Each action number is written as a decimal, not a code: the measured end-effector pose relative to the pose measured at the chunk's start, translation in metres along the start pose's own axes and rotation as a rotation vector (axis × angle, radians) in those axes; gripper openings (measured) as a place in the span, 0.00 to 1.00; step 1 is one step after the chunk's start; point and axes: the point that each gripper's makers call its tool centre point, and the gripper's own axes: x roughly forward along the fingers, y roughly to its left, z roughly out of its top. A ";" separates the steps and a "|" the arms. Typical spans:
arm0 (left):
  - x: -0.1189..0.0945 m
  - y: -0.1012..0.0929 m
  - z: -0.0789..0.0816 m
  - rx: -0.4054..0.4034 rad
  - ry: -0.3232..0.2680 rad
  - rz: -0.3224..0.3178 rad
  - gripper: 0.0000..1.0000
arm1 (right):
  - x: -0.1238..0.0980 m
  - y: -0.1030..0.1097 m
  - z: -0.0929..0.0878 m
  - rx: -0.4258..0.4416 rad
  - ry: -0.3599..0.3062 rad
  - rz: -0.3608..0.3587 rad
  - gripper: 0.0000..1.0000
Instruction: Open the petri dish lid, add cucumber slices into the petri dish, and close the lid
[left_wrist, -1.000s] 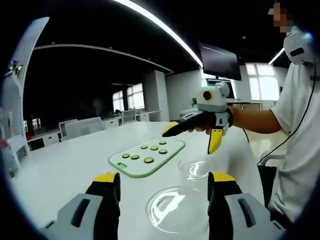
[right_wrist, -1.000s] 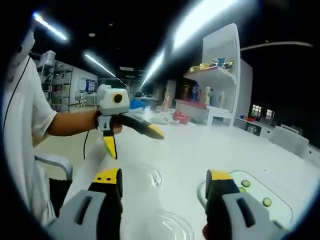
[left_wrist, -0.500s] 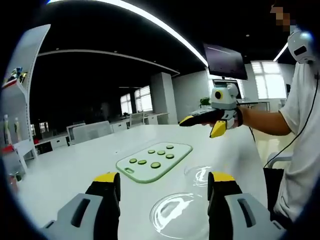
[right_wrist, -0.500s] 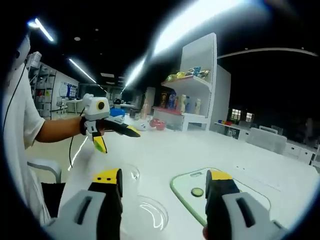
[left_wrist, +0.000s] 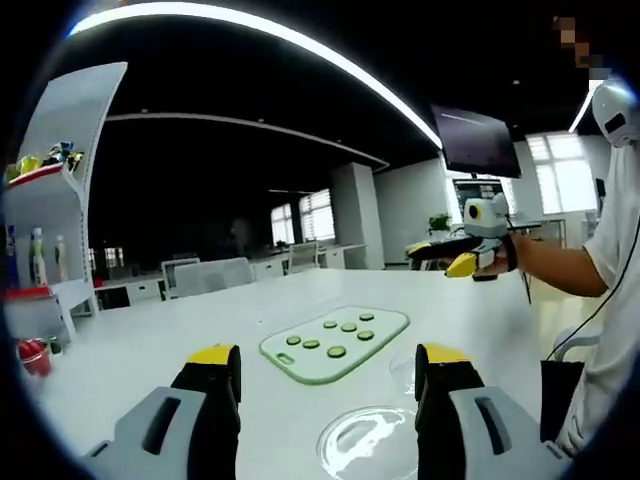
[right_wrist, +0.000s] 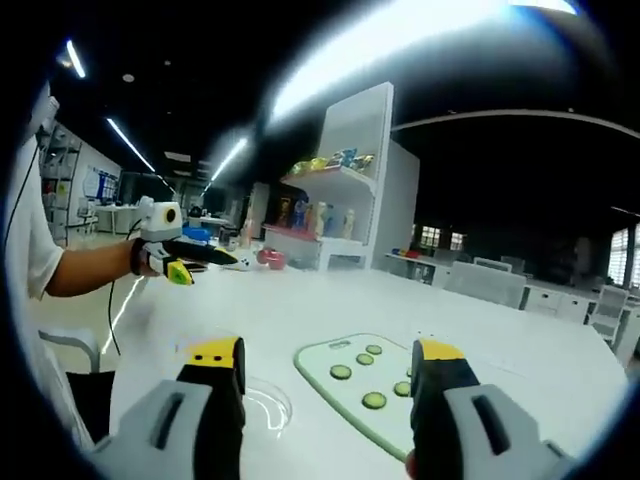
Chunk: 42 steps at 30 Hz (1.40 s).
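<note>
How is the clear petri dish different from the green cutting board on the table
The petri dish is round and see-through, showing mostly as glare; the cutting board is a pale green, opaque, rounded rectangle. The cutting board carries cucumber slices, while I can see none in the petri dish. In the left gripper view the dish lies nearer, between the left gripper's open jaws, with the board beyond it. Both lie flat on the white table, untouched by either gripper.

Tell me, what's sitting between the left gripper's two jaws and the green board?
Just bare white table in the left gripper view; the clear petri dish lies off to the side of the board.
</note>
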 end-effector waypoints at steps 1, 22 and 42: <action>-0.001 0.002 0.000 0.003 0.000 0.008 0.71 | -0.004 -0.004 0.000 0.004 -0.003 -0.013 0.66; -0.027 0.023 0.003 -0.041 -0.065 0.169 0.69 | -0.100 -0.051 0.004 0.052 -0.048 -0.278 0.66; -0.058 0.024 0.008 -0.013 -0.062 0.286 0.69 | -0.187 -0.083 -0.009 0.117 -0.089 -0.503 0.65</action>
